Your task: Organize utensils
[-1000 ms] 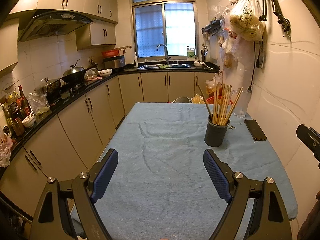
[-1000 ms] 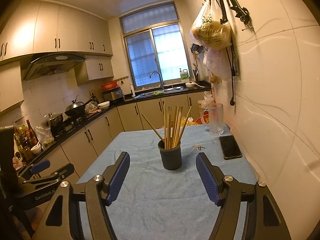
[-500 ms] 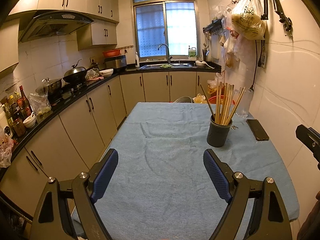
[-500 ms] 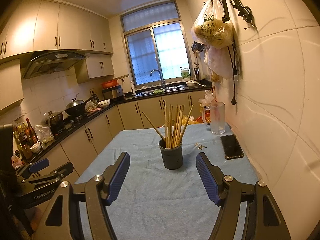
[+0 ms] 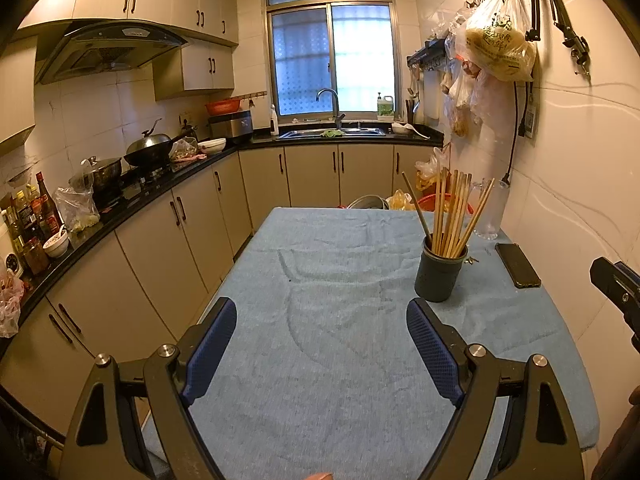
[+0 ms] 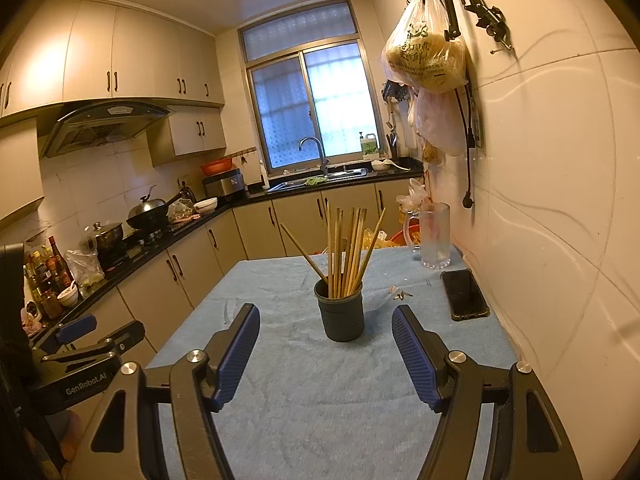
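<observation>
A dark round holder stands upright on the blue cloth of the table, filled with several wooden chopsticks. My left gripper hovers open over the near part of the table, with the holder ahead and to its right. My right gripper is open too, with nothing between its blue pads; the holder stands just beyond its fingertips, centred between them. The left gripper shows at the left edge of the right wrist view.
A black phone lies by the wall, a glass mug behind it, small keys between holder and phone. Bags hang on the right wall. Counters with pots and bottles run along the left.
Both views have shifted slightly, so the holder sits a little further right in the left wrist view. Neither gripper's opening has changed.
</observation>
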Tool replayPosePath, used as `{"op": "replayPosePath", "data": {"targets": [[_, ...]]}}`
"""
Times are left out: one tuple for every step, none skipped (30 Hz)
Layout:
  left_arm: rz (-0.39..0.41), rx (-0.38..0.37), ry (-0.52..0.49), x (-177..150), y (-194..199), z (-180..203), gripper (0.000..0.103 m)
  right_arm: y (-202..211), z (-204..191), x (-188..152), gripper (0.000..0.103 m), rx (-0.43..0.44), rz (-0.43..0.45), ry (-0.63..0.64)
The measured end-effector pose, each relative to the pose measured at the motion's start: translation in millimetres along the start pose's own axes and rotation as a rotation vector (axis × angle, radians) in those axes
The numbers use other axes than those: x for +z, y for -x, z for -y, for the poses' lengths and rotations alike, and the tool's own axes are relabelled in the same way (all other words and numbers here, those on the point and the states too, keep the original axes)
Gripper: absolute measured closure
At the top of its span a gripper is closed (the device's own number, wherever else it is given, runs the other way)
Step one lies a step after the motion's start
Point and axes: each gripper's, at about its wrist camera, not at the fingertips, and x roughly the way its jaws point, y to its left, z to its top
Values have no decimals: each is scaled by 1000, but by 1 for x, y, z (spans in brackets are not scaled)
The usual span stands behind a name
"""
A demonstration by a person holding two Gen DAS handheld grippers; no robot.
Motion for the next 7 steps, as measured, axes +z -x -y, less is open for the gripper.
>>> {"op": "replayPosePath", "data": {"targets": [[2, -3, -3, 1, -2, 1, 16, -2, 1, 0, 31, -1, 1, 1], [6, -5, -7, 2, -3, 2, 16, -3, 1, 1, 31, -1, 3, 1], [12, -9, -13, 3, -4, 3, 16, -5, 2, 1, 31, -2, 4, 2], [25, -15, -20, 3, -5, 4, 16, -7, 2, 1, 31, -3, 5, 4], [35, -19, -19, 3, -6, 5, 16, -9, 3, 0, 31, -5, 6, 6], [35, -26, -19, 3, -7, 5, 16, -12, 4, -1, 31, -6, 5, 8], [26, -38, -20, 3, -12, 6, 16, -15, 5, -1, 31, -7, 1, 9]]}}
